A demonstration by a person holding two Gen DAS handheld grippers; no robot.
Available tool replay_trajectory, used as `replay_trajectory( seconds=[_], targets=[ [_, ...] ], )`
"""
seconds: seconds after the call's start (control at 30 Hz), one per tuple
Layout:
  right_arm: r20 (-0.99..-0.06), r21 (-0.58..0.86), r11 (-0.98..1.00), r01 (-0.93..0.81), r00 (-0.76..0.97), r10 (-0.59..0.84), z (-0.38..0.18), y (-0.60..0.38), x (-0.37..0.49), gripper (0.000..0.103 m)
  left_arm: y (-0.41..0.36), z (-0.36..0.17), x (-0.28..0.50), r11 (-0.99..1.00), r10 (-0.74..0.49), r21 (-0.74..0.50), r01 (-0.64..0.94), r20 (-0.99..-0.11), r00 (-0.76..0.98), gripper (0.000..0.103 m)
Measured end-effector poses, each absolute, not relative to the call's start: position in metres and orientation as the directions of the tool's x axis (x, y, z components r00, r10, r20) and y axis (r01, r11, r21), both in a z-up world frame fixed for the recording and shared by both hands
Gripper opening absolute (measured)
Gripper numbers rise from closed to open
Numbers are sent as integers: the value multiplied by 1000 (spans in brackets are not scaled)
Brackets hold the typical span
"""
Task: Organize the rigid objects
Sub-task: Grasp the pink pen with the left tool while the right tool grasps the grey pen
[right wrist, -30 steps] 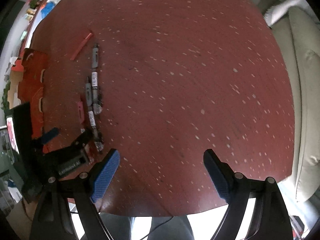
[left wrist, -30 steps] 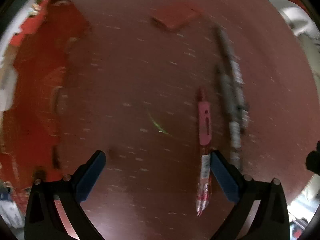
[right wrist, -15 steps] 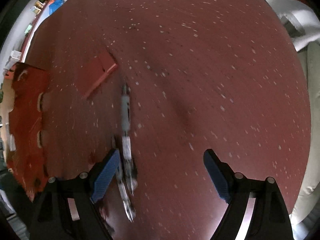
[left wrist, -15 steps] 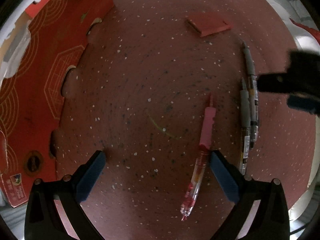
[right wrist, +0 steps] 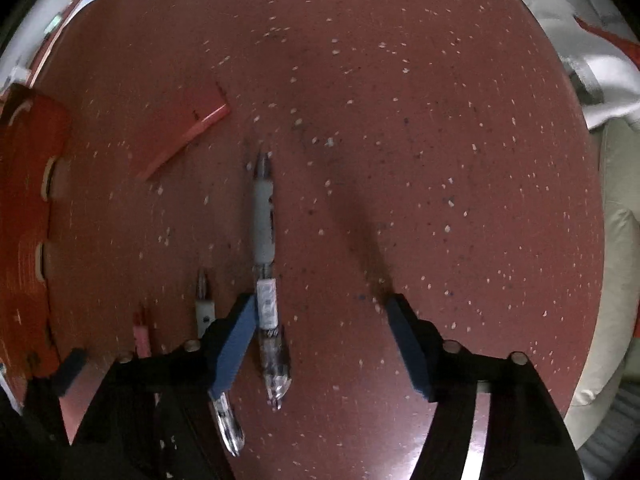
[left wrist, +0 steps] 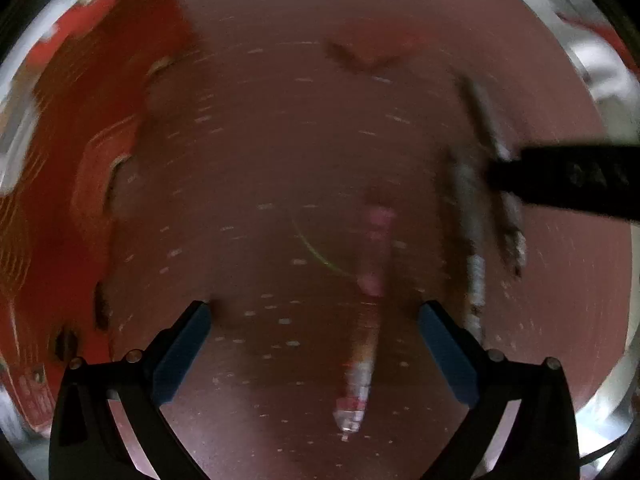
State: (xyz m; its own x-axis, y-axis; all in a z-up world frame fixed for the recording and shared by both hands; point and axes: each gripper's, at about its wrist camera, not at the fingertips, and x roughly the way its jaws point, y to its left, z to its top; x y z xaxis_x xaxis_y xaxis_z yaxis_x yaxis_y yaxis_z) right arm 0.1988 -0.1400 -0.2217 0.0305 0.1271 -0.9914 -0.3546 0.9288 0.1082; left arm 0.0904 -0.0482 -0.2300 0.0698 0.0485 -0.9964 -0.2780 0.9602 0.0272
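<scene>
Both hand-held grippers, left (left wrist: 314, 340) & right (right wrist: 320, 344): black plastic frames w/ angled struts, blue textured finger pads (right wrist: 234, 350), small round pale screw heads (right wrist: 451, 346) near finger bases.

The left wrist view is smeared by motion: the pink-capped pen (left wrist: 374, 256) shows no print. In the right wrist view, the left hand-held gripper (right wrist: 76, 364) hides that pen's barrel and a second white pen (right wrist: 205, 304) beside it

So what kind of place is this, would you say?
Probably a home living area: a reddish-brown speckled round table with white pens, a cream cushioned sofa beside it, and a red cardboard gift box.
</scene>
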Motion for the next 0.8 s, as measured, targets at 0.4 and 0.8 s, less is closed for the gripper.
replay_trajectory(
  seconds=[0.4, 0.8],
  targets=[
    [-991, 94, 850, -519, 32, 130, -214, -99, 188, 37, -57, -231, 91, 962, 27, 5, -274, -997, 76, 103],
    [-964, 257, 816, -517, -78, 255, -192, -146, 173, 11, -45, -217, 93, 957, -69, -68, -281, -998, 4, 10]
  ],
)
